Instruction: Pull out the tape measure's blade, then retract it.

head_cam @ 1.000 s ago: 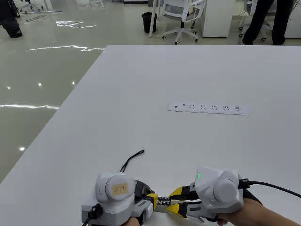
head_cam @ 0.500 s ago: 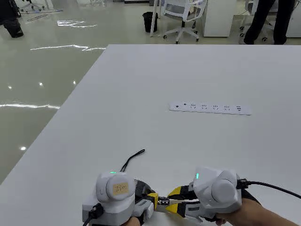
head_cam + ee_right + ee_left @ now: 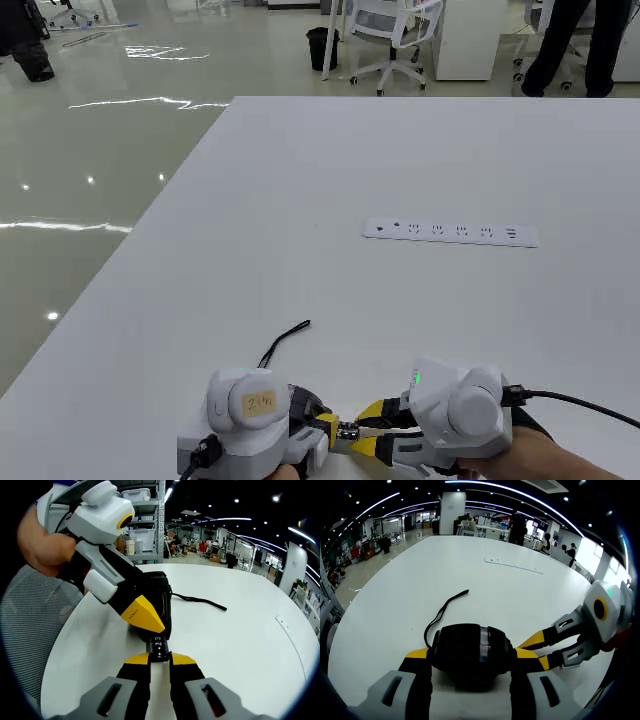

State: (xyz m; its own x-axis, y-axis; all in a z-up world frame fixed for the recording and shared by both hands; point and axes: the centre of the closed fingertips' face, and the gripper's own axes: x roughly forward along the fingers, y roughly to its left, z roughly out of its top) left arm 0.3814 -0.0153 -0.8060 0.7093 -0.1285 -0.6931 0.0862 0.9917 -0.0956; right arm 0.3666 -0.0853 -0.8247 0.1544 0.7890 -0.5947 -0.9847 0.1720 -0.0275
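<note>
Two holds are seen on the tape measure, which sits at the near part of the table. Its black case is pinched across the sides by the left gripper, and the short bared blade is nipped at its tip by the right gripper. The case is judged hard, smooth and fairly weighty, so a firm squeeze is called for. The blade is judged thin, springy and sharp-edged; it is best held flat near the hook and drawn straight.
</note>
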